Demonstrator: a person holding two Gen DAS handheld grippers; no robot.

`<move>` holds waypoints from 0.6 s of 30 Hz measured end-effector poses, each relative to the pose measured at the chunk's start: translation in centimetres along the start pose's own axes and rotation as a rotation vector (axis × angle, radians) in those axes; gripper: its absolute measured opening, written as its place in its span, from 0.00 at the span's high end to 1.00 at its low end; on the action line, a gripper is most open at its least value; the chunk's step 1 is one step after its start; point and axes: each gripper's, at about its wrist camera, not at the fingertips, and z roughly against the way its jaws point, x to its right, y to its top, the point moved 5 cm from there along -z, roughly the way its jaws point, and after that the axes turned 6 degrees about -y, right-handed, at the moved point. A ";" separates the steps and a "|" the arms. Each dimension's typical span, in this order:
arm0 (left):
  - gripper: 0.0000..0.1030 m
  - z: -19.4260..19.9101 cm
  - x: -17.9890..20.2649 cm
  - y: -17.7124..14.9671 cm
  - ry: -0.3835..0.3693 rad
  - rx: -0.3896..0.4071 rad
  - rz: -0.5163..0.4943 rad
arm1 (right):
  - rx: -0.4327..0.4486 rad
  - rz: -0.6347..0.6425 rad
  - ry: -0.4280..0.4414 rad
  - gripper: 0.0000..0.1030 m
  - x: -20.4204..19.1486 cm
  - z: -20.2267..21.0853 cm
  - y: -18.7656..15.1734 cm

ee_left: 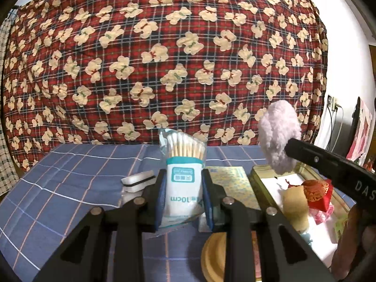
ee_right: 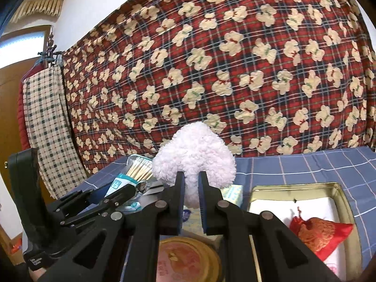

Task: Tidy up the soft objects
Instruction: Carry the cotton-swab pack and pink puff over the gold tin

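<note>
Closest to my left camera, the left claw (ee_left: 182, 202) is clamped on a bag of cotton swabs (ee_left: 182, 176), held upright with the swab heads poking above the blue pads. Under that claw I see the rim of a round wooden lid (ee_left: 212, 258) on the desk (ee_left: 70, 188), which wears a blue checked cloth. Just behind the left finger a small white block with a black stripe (ee_left: 138, 181) lies on the cloth, and behind the right finger a flat yellow patterned packet (ee_left: 231, 183).

On my right camera, the right claw (ee_right: 190, 202) is clenched on a fluffy pale pink heart (ee_right: 195, 157), pinching its lower point so the lobes stand above the fingertips. The heart blocks my view of the cloth straight ahead. Below that claw sits a round tin lid with a pink picture (ee_right: 188, 258), partly hidden by the linkage.

Off to the right lies an open gold tin tray (ee_right: 338, 192) with a white lining; a red embroidered pouch (ee_right: 319, 232) rests inside it. From the left view a tan soft thing (ee_left: 296, 204) also lies in the tray, just beside the pouch.

Farthest back, a red plaid sheet printed with cream bears (ee_right: 235, 70) hangs behind the desk, a checked cloth (ee_right: 44, 122) hanging at its left.
</note>
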 end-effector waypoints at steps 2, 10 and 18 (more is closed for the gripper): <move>0.74 -0.1 0.6 0.0 -0.006 -0.002 -0.008 | 0.001 -0.013 -0.009 0.88 0.8 0.3 0.0; 0.74 -0.7 3.5 0.2 -0.042 -0.025 -0.027 | -0.002 -0.057 -0.042 0.88 3.7 1.3 0.3; 0.74 -0.8 7.0 1.0 -0.098 -0.032 -0.050 | -0.010 -0.092 -0.094 0.88 7.4 2.7 1.5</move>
